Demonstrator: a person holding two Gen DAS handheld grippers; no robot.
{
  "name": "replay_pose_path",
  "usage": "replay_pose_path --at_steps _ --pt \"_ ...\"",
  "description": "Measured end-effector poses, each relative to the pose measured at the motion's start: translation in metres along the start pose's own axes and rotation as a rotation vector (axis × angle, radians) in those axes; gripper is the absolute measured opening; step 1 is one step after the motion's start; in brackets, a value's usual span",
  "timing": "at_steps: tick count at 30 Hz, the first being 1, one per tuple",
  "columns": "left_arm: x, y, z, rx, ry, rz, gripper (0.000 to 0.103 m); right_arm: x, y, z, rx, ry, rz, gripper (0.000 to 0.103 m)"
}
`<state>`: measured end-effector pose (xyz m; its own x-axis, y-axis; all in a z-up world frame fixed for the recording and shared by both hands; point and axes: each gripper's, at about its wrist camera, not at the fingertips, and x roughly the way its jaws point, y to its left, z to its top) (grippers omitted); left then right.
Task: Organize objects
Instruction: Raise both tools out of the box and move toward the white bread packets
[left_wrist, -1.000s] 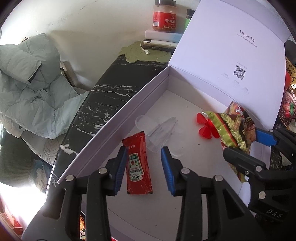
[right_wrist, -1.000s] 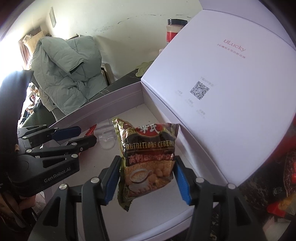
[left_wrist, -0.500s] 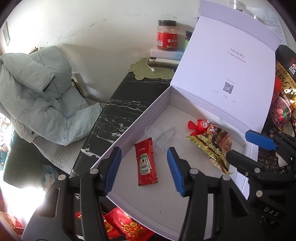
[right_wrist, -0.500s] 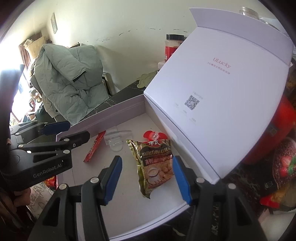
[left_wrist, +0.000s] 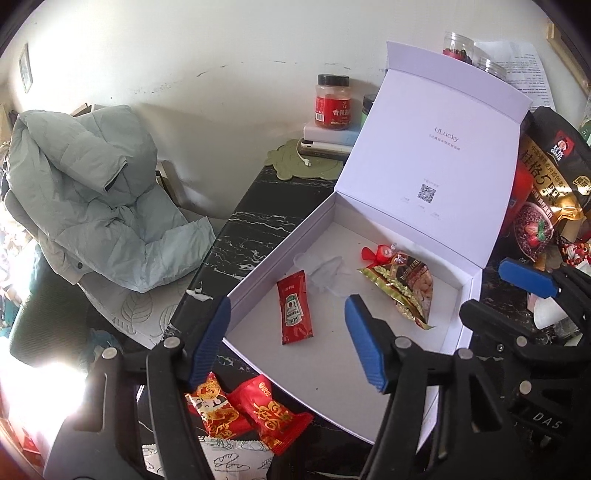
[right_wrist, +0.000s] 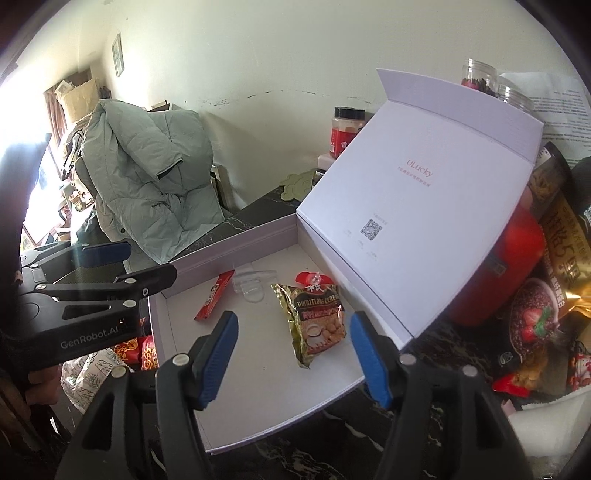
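A white box (left_wrist: 258, 275) stands with its lid up on the black marble table. On its floor lie a red ketchup sachet (left_wrist: 294, 312), a clear plastic piece (left_wrist: 327, 271), a gold cereal packet (left_wrist: 408, 286) and a small red item (left_wrist: 373, 254). My left gripper (left_wrist: 288, 300) hovers above the box's near edge. Its jaws are opening and nothing is between them. My right gripper (right_wrist: 293, 314) hangs over the box above the cereal packet (right_wrist: 317, 321), apart from it. Its jaws are opening too, with nothing in them. Each gripper shows in the other's view, the right gripper (left_wrist: 487, 286) and the left gripper (right_wrist: 147, 260).
Red candy packets (left_wrist: 251, 410) lie on the table in front of the box. A red-labelled jar (left_wrist: 332, 103) stands on books at the back. An oat bag (left_wrist: 550, 192) and a red container (right_wrist: 498, 273) crowd the right side. A pale green jacket (left_wrist: 92, 206) drapes a chair at left.
Both grippers rose and drew back from the box. The right gripper let go of the cereal packet, which now lies in the box. The left jaws widened above the ketchup sachet.
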<state>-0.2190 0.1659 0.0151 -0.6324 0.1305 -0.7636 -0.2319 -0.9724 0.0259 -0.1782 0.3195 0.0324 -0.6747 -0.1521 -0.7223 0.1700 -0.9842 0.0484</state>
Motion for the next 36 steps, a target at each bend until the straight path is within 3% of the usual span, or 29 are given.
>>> replay_pose_path --at_steps 8,17,36 --pt "-0.033 0.000 -0.005 0.004 -0.041 -0.003 0.070 -0.035 0.008 -0.003 -0.007 -0.042 -0.033 0.075" --pt "-0.070 0.004 -0.017 0.009 -0.080 0.021 0.079 -0.068 0.023 -0.012 -0.007 -0.078 -0.046 0.077" --pt "-0.126 0.011 -0.052 0.006 -0.140 0.014 0.084 -0.115 0.050 -0.038 -0.006 -0.111 -0.056 0.080"
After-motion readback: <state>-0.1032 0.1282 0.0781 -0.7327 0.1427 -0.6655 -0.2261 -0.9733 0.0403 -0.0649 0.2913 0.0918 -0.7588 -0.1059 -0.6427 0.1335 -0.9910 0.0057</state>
